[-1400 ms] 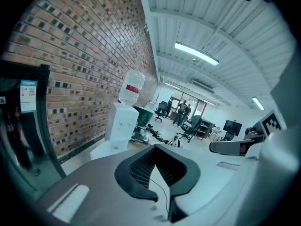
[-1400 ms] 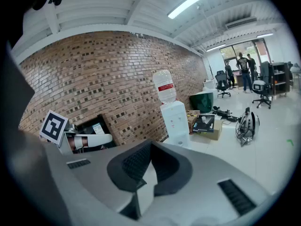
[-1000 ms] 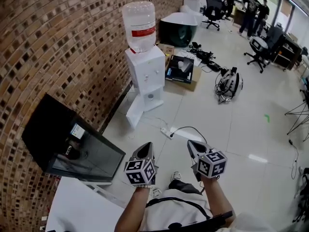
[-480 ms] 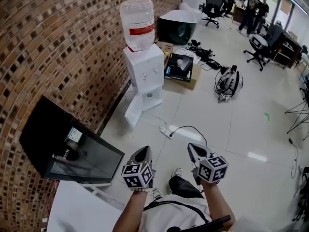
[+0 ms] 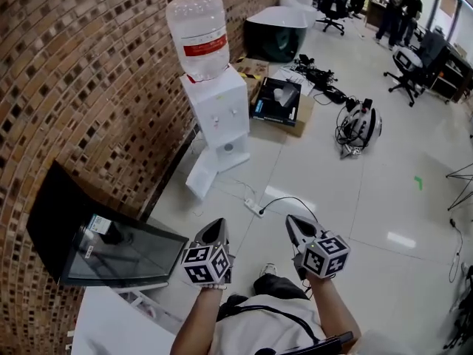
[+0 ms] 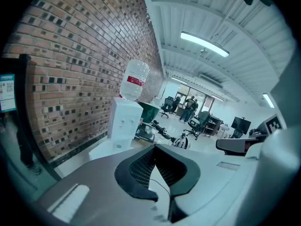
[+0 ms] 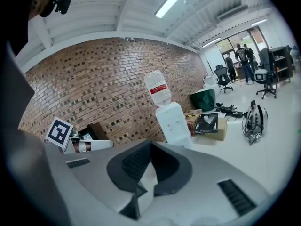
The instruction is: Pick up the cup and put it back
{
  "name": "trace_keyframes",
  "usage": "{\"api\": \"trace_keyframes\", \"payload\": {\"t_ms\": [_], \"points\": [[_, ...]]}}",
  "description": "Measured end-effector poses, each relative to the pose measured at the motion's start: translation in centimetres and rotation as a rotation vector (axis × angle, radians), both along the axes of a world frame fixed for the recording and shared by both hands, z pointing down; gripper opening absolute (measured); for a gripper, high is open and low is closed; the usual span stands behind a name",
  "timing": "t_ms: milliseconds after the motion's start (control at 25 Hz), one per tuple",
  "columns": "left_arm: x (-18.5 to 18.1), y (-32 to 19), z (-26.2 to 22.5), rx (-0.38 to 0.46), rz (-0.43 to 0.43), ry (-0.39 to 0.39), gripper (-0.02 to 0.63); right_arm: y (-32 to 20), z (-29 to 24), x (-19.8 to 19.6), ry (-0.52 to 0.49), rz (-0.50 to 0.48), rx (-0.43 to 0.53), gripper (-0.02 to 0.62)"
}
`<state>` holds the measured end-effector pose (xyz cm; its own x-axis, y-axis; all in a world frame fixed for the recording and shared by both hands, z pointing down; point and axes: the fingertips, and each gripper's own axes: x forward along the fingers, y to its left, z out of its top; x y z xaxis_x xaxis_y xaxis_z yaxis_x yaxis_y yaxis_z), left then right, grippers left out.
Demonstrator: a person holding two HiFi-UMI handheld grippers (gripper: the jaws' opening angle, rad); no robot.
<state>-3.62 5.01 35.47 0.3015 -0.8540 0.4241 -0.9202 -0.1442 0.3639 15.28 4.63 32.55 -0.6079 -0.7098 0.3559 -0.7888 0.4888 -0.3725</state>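
Brick wall [image 5: 89,87] rises beside the left gripper [image 5: 215,229] and right gripper [image 5: 296,225], both with jaws pressed together, empty. Whether the dark thing [image 5: 111,232] inside the black box [image 5: 63,213] is the cup is unclear

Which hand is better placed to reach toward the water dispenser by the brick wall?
Left, probably. The left tongs sit nearer the brick wall, almost in line with the water dispenser. The right tongs sit further out over the floor. Both are shut and empty.
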Motion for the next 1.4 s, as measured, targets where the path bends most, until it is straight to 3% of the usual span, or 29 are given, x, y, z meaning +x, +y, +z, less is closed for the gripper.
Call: {"api": "trace_keyframes", "payload": {"t_ms": [320, 560, 1040, 1400], "points": [[0.8, -4.1, 1.5, -0.021, -0.063, -0.014, 0.000, -4.4, 3.2, 1.3, -0.006, -0.081, -0.046, 0.014], [-0.2, -7.9, 4.4, -0.061, -0.074, -0.015, 0.000, -8.6, 5.9, -0.1, 0.008, -0.104, -0.069, 0.012], [-4.6, -23.3, 12.1, -0.097, -0.071, 0.008, 0.000, -23.2, 14.3, -7.5, 0.087, -0.142, -0.135, 0.014], [-8.9, -34.1, 23.2, -0.132, -0.047, -0.016, 0.000, -37.2, 28.1, -13.5, 0.178, -0.110, -0.132, 0.020]]}}
